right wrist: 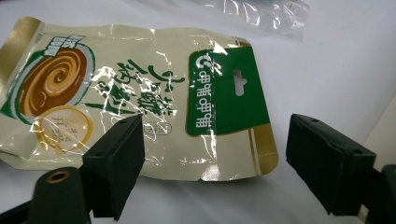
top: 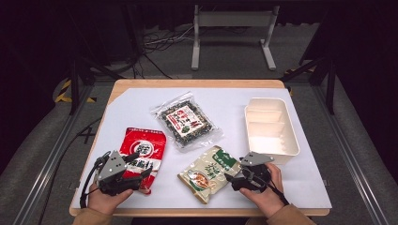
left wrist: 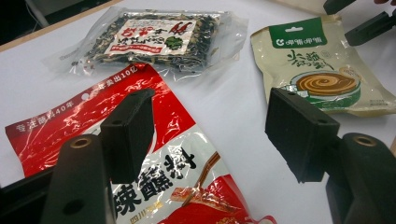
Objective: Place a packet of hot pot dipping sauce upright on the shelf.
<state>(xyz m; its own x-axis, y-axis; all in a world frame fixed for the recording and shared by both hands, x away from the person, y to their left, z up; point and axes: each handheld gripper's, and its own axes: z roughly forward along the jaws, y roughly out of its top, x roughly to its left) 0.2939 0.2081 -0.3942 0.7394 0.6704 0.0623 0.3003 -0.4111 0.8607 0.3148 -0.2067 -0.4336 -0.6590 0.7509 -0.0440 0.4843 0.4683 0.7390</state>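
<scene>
Black left gripper sits wide open over the shiny red bag, ready to grab. Right gripper, open and empty too, faces the cream-and-green bag.

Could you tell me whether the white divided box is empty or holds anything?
Empty: the white divided box shows bare compartments, and all three packets lie outside it.

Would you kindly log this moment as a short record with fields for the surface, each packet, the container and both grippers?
surface: white sheet on a wooden table
red packet: flat, near left, under the left gripper
clear packet: flat, centre, dark contents
beige packet: flat, near right, beside the right gripper
container: white divided box, right side, looks empty
left gripper: open, holding nothing
right gripper: open, holding nothing
</scene>
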